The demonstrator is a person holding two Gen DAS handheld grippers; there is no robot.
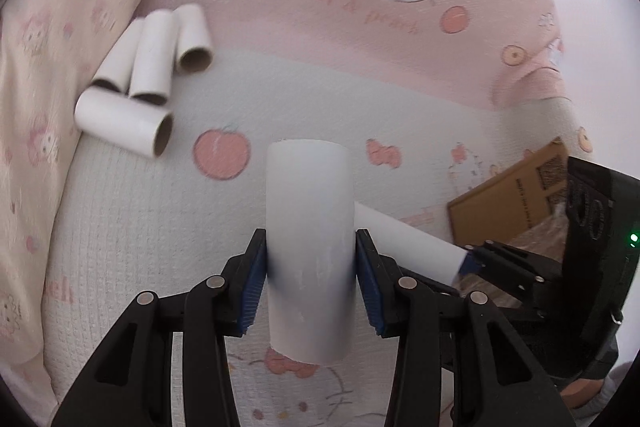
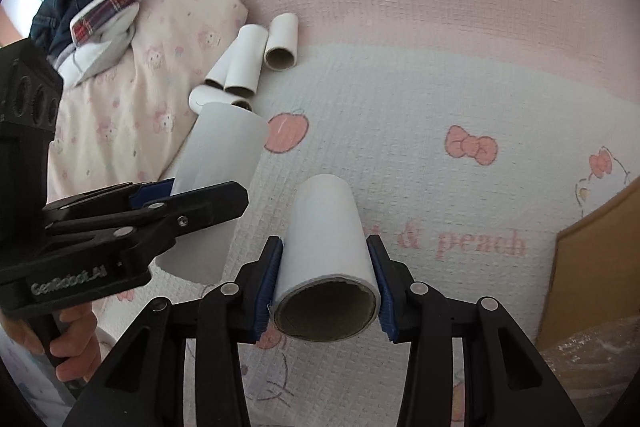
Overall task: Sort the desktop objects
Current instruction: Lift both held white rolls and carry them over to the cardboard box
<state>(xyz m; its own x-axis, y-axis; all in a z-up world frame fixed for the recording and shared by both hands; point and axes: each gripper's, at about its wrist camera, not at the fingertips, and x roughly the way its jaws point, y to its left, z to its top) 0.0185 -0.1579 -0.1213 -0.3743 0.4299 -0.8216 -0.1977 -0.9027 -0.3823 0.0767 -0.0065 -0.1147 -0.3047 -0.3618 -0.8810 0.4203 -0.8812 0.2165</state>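
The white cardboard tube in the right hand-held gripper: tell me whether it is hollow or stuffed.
Hollow: the white cardboard tube, clamped in the right hand-held gripper, shows an open end with bare brown inside.

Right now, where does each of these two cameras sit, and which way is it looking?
Left wrist view: sits on the left gripper, looking down along its fingers at the white tube it grips and the patterned blanket; the right gripper shows at the right.
Right wrist view: sits on the right gripper, looking down at its own tube; the left gripper and a hand show at the left.
Both views share the pile of tubes beside the pillow and the cardboard box.
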